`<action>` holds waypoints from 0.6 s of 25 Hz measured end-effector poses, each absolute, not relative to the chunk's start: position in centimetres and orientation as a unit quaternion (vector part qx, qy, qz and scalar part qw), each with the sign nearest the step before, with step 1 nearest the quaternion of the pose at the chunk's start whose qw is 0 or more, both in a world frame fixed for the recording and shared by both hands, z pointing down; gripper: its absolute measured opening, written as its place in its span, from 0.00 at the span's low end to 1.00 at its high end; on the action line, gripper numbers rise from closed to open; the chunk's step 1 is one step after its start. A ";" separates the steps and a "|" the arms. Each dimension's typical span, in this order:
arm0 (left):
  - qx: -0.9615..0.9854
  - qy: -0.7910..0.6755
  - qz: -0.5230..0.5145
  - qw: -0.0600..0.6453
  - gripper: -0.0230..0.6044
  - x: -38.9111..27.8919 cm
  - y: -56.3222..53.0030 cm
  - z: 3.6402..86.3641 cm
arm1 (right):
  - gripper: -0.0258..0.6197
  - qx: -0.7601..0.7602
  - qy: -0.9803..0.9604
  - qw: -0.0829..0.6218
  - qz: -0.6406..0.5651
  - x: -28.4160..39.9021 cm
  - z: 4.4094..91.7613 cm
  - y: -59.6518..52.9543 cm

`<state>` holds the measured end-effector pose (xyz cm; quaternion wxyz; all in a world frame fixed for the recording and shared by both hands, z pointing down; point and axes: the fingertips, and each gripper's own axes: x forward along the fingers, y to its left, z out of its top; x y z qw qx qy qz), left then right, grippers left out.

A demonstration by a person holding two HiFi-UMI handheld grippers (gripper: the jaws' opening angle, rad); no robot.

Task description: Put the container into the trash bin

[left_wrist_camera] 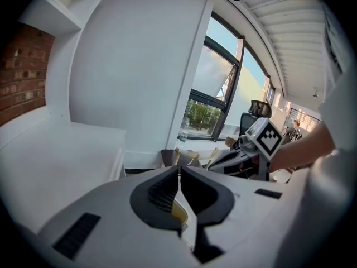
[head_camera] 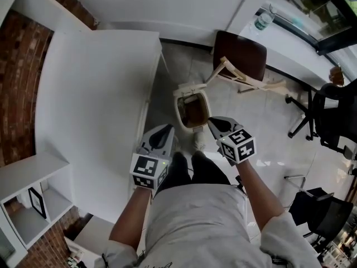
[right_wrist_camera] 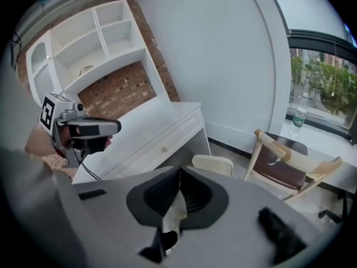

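No readable text in any view. Closest candidates:
- The cubes on the left tongs [head_camera: 167,129], lower centre-left of the head view, and the right tongs [head_camera: 214,122], just right of centre, carry black-and-white square marker patterns. Patterns only, no characters.
- The bottle [head_camera: 263,20] at upper right has a green label, but the print is too small to read.
- The shirt [head_camera: 195,222] has a dark script line at the bottom edge of the frame. It's cut off and illegible.
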<state>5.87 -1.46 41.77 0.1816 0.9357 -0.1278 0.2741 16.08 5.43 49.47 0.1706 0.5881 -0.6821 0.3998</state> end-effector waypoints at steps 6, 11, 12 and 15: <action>0.935 -0.129 0.273 0.186 0.08 5.4 -0.6 39.1 | 0.09 0.584 -0.699 0.148 0.387 15.9 44.7 5.6; 0.941 -0.122 0.260 0.176 0.08 6.1 -0.3 37.1 | 0.08 0.591 -0.705 0.132 0.369 16.5 41.3 5.8; 0.943 -0.120 0.259 0.173 0.08 6.2 -0.2 36.7 | 0.08 0.591 -0.707 0.131 0.366 16.5 40.9 5.8; 0.945 -0.115 0.257 0.166 0.08 6.5 0.0 35.7 | 0.08 0.590 -0.710 0.127 0.363 16.5 39.7 6.3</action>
